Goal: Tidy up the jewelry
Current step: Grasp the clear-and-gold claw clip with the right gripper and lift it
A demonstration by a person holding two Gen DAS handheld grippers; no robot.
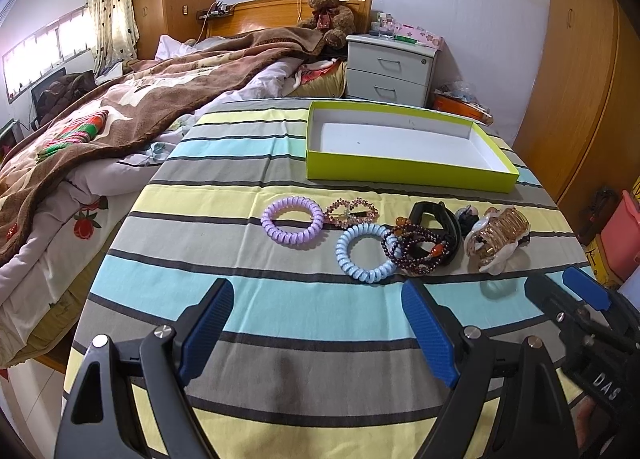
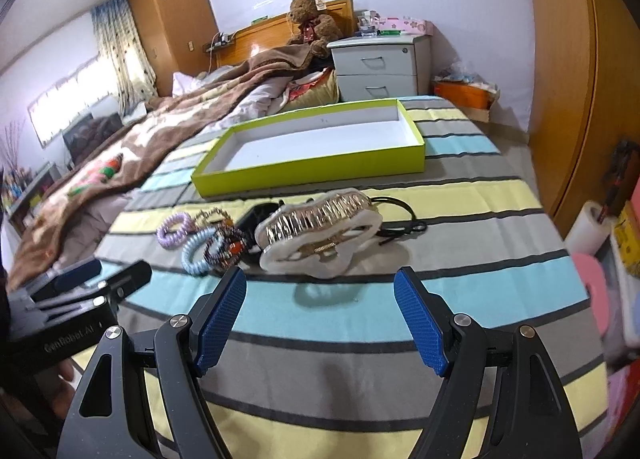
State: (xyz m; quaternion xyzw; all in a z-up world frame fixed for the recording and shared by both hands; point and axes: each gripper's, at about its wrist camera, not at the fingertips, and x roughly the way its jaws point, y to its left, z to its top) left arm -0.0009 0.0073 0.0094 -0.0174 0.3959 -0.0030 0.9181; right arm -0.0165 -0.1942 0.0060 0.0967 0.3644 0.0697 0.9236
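On the striped cloth lie a purple coil hair tie [image 1: 292, 215], a pink beaded clip [image 1: 351, 211], a blue coil hair tie [image 1: 366, 253], a dark red bead bracelet [image 1: 414, 249], a black band [image 1: 438, 221] and a gold-and-white claw clip [image 1: 498, 239]. Behind them stands an empty lime-green box [image 1: 404, 167]. My left gripper [image 1: 318, 333] is open, short of the blue tie. My right gripper [image 2: 320, 319] is open, just short of the claw clip [image 2: 320, 231]; the box [image 2: 312, 167] lies beyond.
The table [image 1: 240, 299] ends at the left beside a bed with a brown blanket [image 1: 120, 115]. A white nightstand [image 1: 390, 67] stands behind the box. Wooden wardrobes [image 2: 568, 79] and pink bins [image 1: 620, 235] are to the right.
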